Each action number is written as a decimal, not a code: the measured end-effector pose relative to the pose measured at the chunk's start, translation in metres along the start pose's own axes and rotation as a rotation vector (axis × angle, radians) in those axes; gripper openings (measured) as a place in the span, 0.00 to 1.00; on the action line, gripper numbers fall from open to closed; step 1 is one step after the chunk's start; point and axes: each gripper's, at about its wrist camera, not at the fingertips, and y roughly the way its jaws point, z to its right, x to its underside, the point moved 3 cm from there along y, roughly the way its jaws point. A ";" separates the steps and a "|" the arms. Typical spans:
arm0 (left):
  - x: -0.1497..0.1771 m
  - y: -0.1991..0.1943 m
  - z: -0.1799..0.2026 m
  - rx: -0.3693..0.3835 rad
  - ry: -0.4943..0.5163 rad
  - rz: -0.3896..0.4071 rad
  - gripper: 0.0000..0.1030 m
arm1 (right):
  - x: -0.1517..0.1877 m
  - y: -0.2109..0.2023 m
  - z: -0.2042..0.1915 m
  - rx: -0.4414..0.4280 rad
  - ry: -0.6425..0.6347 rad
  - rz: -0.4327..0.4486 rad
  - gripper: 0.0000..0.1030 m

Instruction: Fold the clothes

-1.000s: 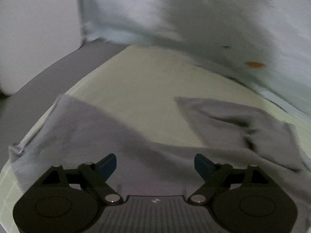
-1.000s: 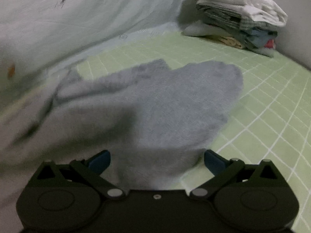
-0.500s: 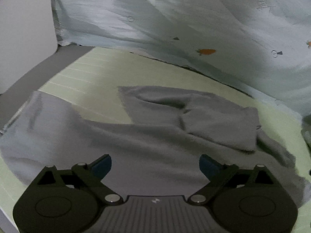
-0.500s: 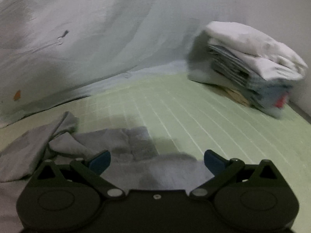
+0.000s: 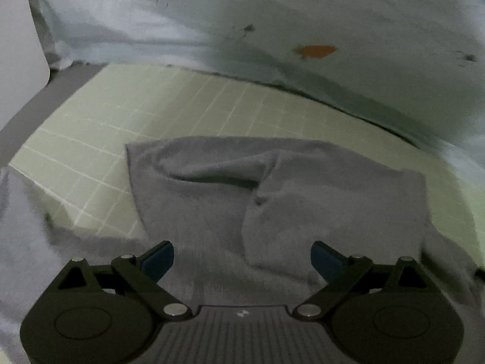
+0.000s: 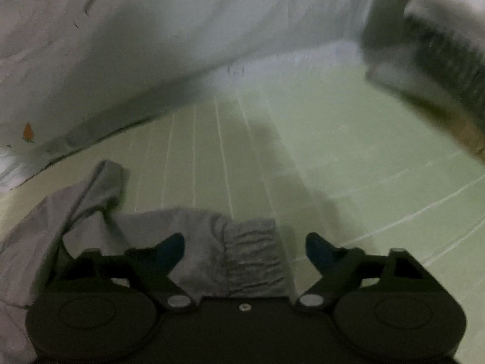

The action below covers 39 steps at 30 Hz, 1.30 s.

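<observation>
Still early: we have one grey garment [image 5: 303, 200] part-folded on the bed [image 5: 169, 106].
Our left tool [image 5: 242, 257] hangs spread wide and grips nothing above the cloth; our right tool [image 6: 245, 250] is closing around the ribbed cuff [image 6: 254, 257], pads not yet pressing. A folded stack [image 6: 439, 39] sits far right; smoothing and final folds look left.

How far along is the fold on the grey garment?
Done: a stack of folded clothes sits at the far right of the green checked mat.
In hand: nothing gripped. The grey garment lies rumpled, partly doubled over. The left gripper is open above it; the right gripper is closing with the elastic cuff between its pads, not yet pressed.
Left: essentially the whole fold.
</observation>
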 end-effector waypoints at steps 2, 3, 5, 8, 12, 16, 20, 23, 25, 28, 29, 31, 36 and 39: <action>-0.010 0.017 0.001 0.007 -0.016 -0.015 0.94 | 0.003 0.005 -0.007 -0.002 -0.061 -0.022 0.66; -0.012 0.025 0.003 0.013 -0.015 -0.023 0.94 | 0.004 0.007 -0.011 -0.002 -0.091 -0.034 0.58; -0.015 0.037 0.009 0.019 -0.008 -0.037 0.94 | 0.002 0.007 -0.013 -0.014 -0.124 -0.046 0.42; -0.016 0.056 0.015 0.013 -0.002 -0.065 0.94 | -0.013 0.005 -0.003 -0.017 -0.145 -0.009 0.21; -0.016 0.062 0.016 -0.004 -0.028 -0.063 0.94 | -0.051 0.003 0.029 0.196 -0.166 0.127 0.13; -0.013 0.057 0.014 0.001 -0.035 -0.052 0.94 | -0.078 0.000 0.052 0.399 -0.147 0.216 0.20; -0.008 0.050 0.011 0.007 -0.045 -0.045 0.94 | -0.065 -0.012 0.032 0.507 -0.221 0.226 0.60; -0.007 0.047 0.005 -0.012 -0.055 -0.048 0.94 | -0.039 -0.024 0.013 0.453 -0.217 0.201 0.77; -0.007 0.044 -0.002 -0.030 -0.067 -0.047 0.94 | -0.020 -0.032 0.001 0.397 -0.196 0.176 0.79; -0.010 0.042 -0.020 -0.062 -0.109 -0.033 0.94 | 0.011 -0.035 -0.012 0.333 -0.157 0.127 0.82; -0.011 0.042 -0.027 -0.078 -0.122 -0.027 0.94 | 0.021 -0.035 -0.016 0.317 -0.150 0.110 0.84; -0.014 0.044 -0.040 -0.111 -0.140 -0.018 0.94 | 0.035 -0.032 -0.023 0.323 -0.145 0.079 0.84; -0.020 0.056 -0.070 -0.171 -0.162 -0.012 0.83 | 0.043 -0.027 -0.034 0.351 -0.153 0.056 0.98; -0.027 0.068 -0.080 -0.166 -0.151 -0.012 0.79 | 0.042 -0.024 -0.034 0.358 -0.134 0.047 1.00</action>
